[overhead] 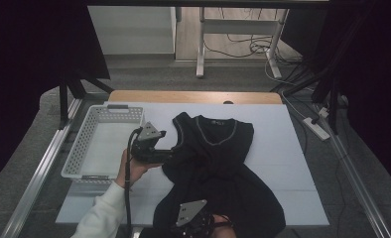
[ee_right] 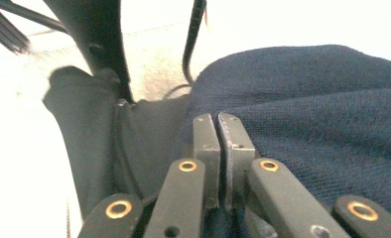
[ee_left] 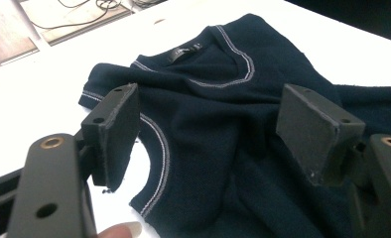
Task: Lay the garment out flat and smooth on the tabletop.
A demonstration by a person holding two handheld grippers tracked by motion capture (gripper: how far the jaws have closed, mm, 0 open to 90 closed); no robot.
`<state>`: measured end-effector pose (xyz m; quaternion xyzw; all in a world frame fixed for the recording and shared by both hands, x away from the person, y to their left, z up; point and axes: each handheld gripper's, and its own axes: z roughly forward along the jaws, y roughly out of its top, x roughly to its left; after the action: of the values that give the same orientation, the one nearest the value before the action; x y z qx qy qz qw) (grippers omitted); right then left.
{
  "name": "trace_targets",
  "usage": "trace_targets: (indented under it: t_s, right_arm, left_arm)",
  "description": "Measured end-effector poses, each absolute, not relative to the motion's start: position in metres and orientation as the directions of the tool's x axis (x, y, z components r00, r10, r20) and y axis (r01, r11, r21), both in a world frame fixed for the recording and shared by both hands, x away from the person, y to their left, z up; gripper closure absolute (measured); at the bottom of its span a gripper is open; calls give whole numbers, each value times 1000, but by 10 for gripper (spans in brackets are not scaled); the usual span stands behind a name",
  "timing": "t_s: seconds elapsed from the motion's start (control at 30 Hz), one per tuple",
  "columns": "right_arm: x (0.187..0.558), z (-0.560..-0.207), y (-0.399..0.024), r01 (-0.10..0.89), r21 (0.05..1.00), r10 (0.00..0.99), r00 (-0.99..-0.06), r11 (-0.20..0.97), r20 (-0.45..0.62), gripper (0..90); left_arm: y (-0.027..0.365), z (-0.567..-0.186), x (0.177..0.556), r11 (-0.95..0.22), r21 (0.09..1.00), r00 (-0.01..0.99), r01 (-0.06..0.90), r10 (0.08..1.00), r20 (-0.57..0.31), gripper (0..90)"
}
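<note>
A dark navy sleeveless V-neck vest (overhead: 218,163) with pale stitched trim lies crumpled on the white table top (overhead: 283,148), neckline toward the far side. My left gripper (overhead: 169,156) is at the vest's left armhole, held by a hand in a white sleeve. In the left gripper view its jaws (ee_left: 211,99) stand wide open above the vest (ee_left: 208,148), with nothing pressed between them. My right gripper (overhead: 186,225) is at the vest's near hem by the table's front edge. In the right gripper view its jaws (ee_right: 218,119) are shut, with the bunched navy fabric (ee_right: 307,99) pinched at the pads.
A white perforated basket (overhead: 79,148) stands empty at the table's left, just beside my left gripper. A wooden strip (overhead: 193,96) runs along the far edge. On the floor beyond lie cables and a power strip (overhead: 318,126). Metal rails flank the table.
</note>
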<state>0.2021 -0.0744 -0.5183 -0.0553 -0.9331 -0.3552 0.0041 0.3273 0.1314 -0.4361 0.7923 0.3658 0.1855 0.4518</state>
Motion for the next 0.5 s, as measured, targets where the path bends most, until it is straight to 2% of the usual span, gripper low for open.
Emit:
trace_targets:
  t_s: [0.07,0.1,0.13,0.17,0.23,0.33,0.5]
  right_arm:
    - [206,-517,-78,128,678,117,-991,724,63,844]
    - [208,-516,-82,145,691,131,-989,708,73,791]
    - [210,-513,-87,152,702,150,-987,696,65,683]
    - [211,-509,-93,159,715,172,-983,681,55,613]
    - [215,-499,-108,173,736,220,-975,655,33,610]
    - [225,-486,-141,217,761,320,-947,611,14,546]
    - [254,-480,-203,318,759,510,-860,568,-21,510]
  left_arm:
    - [132,-436,327,-323,853,663,410,748,-35,258]
    - [132,-436,327,-322,853,663,411,748,-37,258]
    - [132,-436,327,-321,854,663,411,748,-38,258]
    - [132,-436,327,-320,854,662,411,749,-39,258]
    - [133,-435,327,-321,853,662,411,749,-37,258]
    - [134,-435,327,-319,854,659,412,751,-38,257]
    - [132,-435,327,-320,854,660,410,750,-35,257]
